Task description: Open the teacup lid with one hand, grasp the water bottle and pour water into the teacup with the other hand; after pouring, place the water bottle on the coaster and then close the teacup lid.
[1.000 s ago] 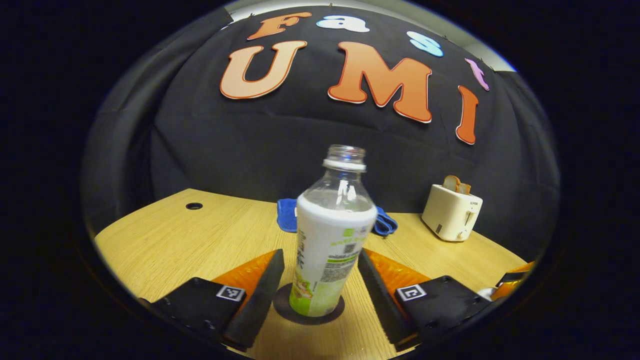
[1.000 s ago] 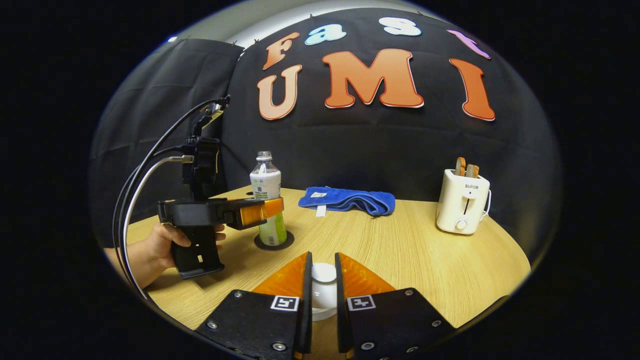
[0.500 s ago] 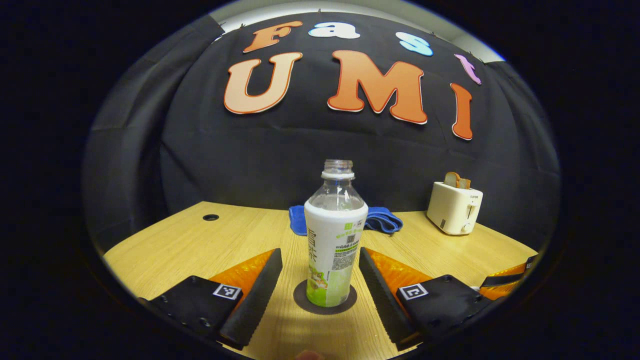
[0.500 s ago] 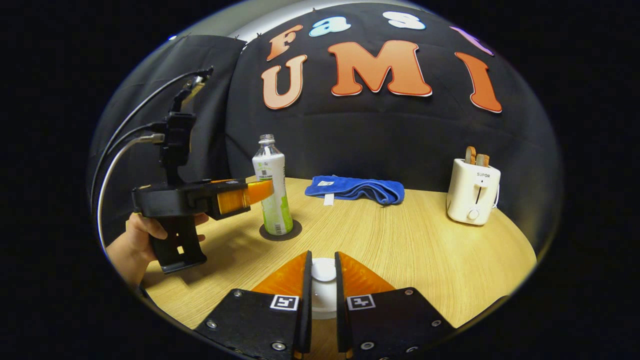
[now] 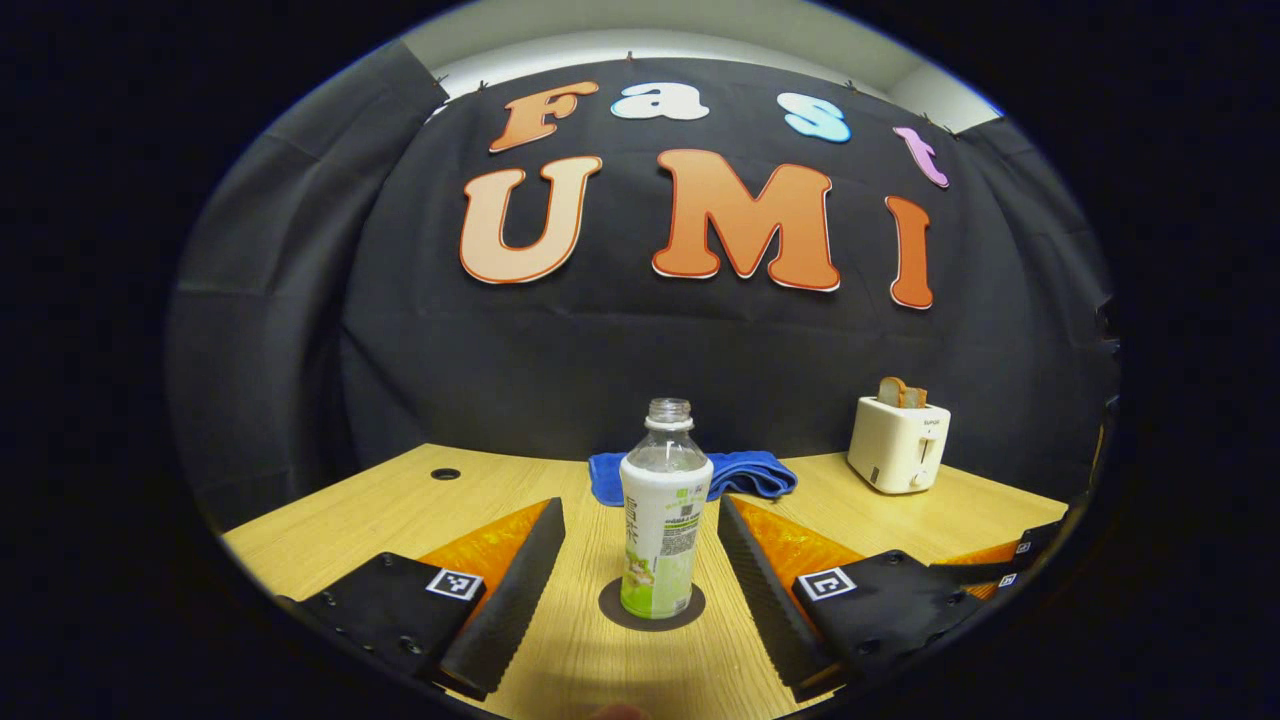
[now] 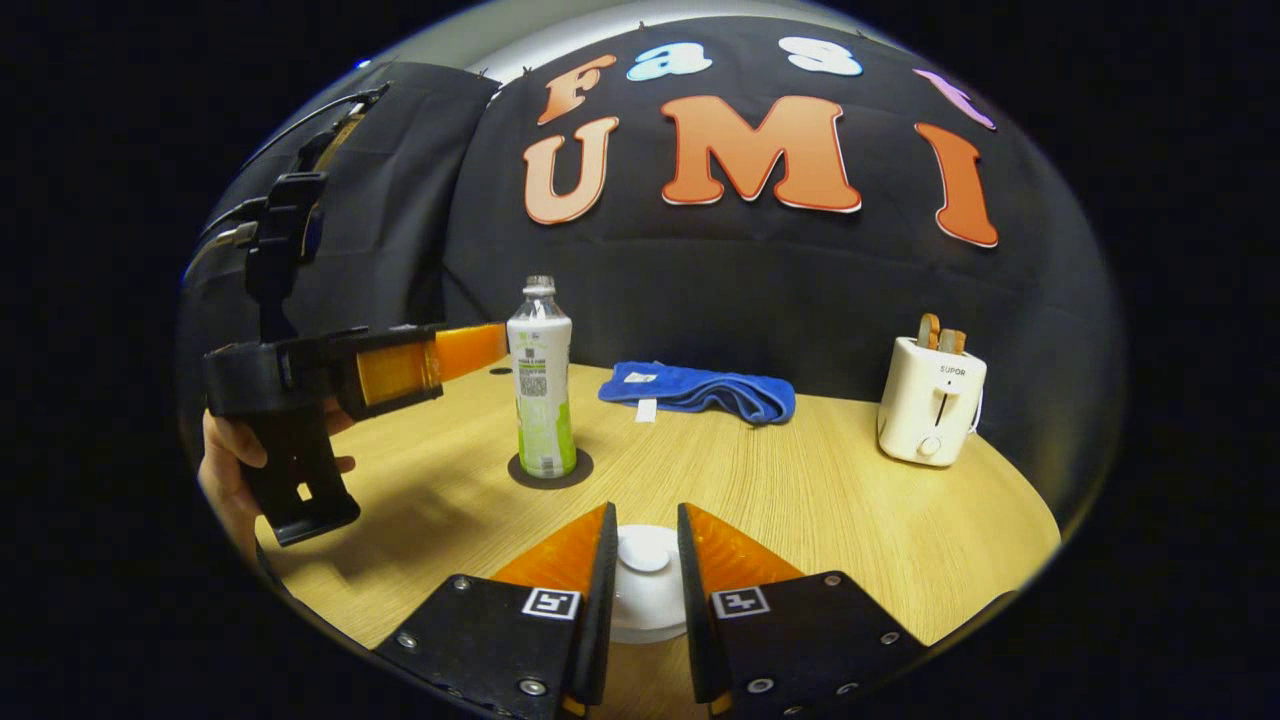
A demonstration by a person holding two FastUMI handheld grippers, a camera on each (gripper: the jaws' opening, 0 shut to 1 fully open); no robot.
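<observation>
Left gripper view: left tongs (image 5: 640, 560) wide open, empty, water bottle (image 5: 663, 520) upright on coaster (image 5: 652, 606) between but beyond the fingers. Right gripper view: right tongs (image 6: 642, 560) nearly closed around teacup lid (image 6: 643, 580) knob, contact unclear. Table (image 6: 850, 500) also carries blue towel (image 6: 700, 392), toaster (image 6: 930, 400).

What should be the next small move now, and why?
Probably the right gripper, shut on the white teacup lid, should lower it onto the cup. The water bottle stands upright on its coaster, and the left gripper is open and apart from it.
</observation>
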